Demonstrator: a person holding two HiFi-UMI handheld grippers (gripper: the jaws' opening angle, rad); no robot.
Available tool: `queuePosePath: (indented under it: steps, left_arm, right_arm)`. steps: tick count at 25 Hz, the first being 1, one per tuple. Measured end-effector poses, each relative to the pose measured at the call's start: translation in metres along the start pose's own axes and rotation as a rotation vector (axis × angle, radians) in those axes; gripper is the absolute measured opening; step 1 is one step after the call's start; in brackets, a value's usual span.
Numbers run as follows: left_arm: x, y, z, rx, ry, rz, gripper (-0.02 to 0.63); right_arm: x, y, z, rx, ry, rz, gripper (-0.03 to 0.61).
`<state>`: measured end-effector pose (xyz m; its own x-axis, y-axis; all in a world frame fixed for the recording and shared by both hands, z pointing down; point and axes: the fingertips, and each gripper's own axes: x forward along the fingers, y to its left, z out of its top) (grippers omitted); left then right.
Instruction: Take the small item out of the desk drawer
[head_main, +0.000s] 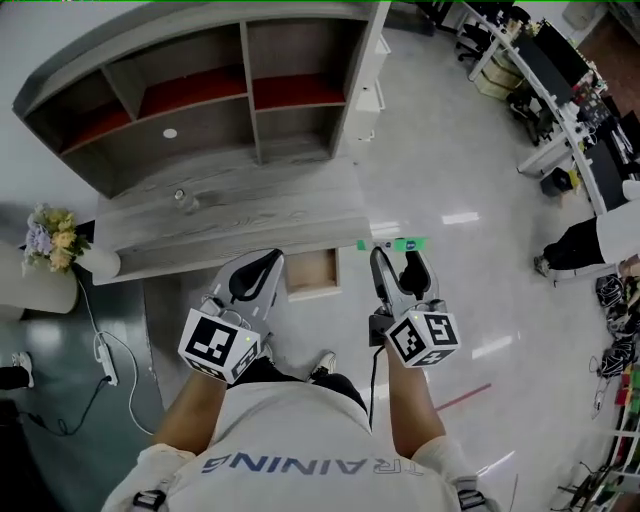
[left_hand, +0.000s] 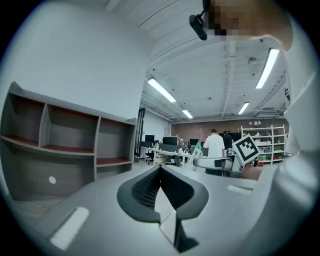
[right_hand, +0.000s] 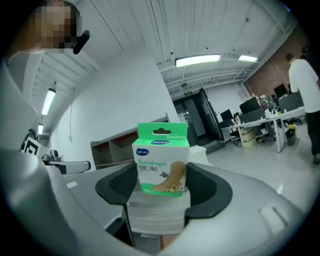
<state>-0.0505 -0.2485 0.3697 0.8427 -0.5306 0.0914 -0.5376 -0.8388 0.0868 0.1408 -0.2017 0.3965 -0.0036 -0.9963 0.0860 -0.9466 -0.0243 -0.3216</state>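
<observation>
Green-and-white bandage box (right_hand: 161, 160), clamped upright in my right gripper (right_hand: 162, 186), just right of the open drawer (head_main: 312, 275) under the bench (head_main: 240, 215). My left gripper (left_hand: 161, 175), left of the drawer, is closed on nothing.

Desk obj (head_main: 181, 197) tiny, box (right_hand: 160, 165) small print unreadable

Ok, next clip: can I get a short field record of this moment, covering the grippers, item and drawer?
left gripper: jaws together, nothing between them
right gripper: closed on the bandage box
bandage box: green and white, outside the drawer, to its right
drawer: open under the front edge of the desk
task stage: item out, drawer not yet closed
</observation>
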Motion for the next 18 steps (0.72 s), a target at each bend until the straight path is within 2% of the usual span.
queuePosePath:
  steps: [4, 8, 12, 18]
  left_arm:
    - [0.0, -0.013, 0.034, 0.033, -0.07, -0.011, -0.002]
    - [-0.001, -0.022, 0.05, 0.053, -0.112, -0.02, -0.002]
    - [-0.004, -0.025, 0.055, 0.054, -0.132, -0.023, -0.002]
    - [-0.008, -0.028, 0.059, 0.059, -0.133, -0.012, -0.002]
  right_arm:
    - [-0.021, 0.015, 0.052, -0.017, -0.072, 0.052, 0.321]
    - [-0.038, 0.028, 0.082, -0.059, -0.109, 0.081, 0.321]
    - [-0.042, 0.036, 0.09, -0.121, -0.118, 0.079, 0.321]
    - [-0.043, 0.039, 0.09, -0.131, -0.111, 0.085, 0.321]
